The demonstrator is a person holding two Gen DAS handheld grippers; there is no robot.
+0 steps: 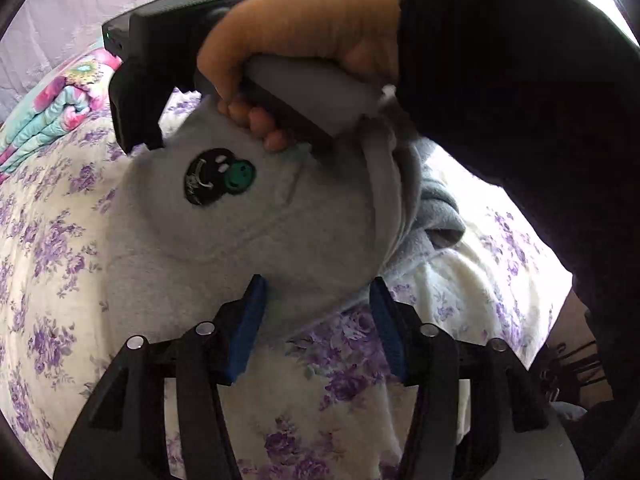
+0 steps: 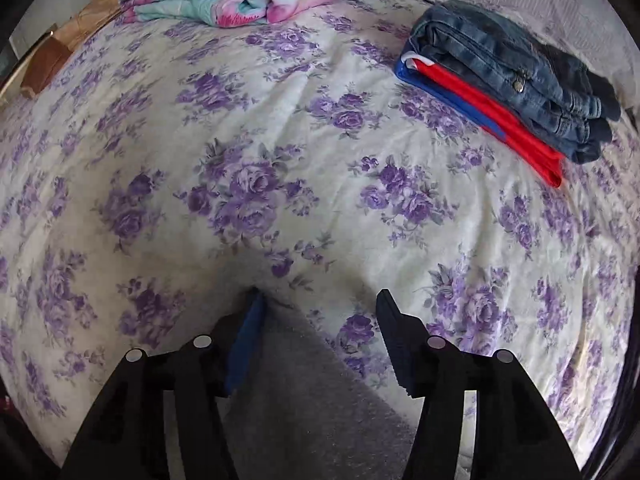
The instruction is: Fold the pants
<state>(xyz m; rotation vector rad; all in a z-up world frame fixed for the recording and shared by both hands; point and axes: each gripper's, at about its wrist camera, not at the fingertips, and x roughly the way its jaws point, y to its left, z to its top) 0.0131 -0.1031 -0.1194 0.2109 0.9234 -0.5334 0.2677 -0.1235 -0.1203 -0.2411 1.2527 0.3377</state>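
Left wrist view: grey pants (image 1: 248,216) lie bunched on the flowered bedspread (image 1: 52,240), left gripper (image 1: 316,292) jaws apart over the near hem, gripping nothing; looks like the laying-out step, and next calls for both to pinch an edge and pull flat. Right wrist view alone shows right gripper (image 2: 320,304) jaws apart over grey cloth, plus folded jeans (image 2: 516,76) stacked far right.
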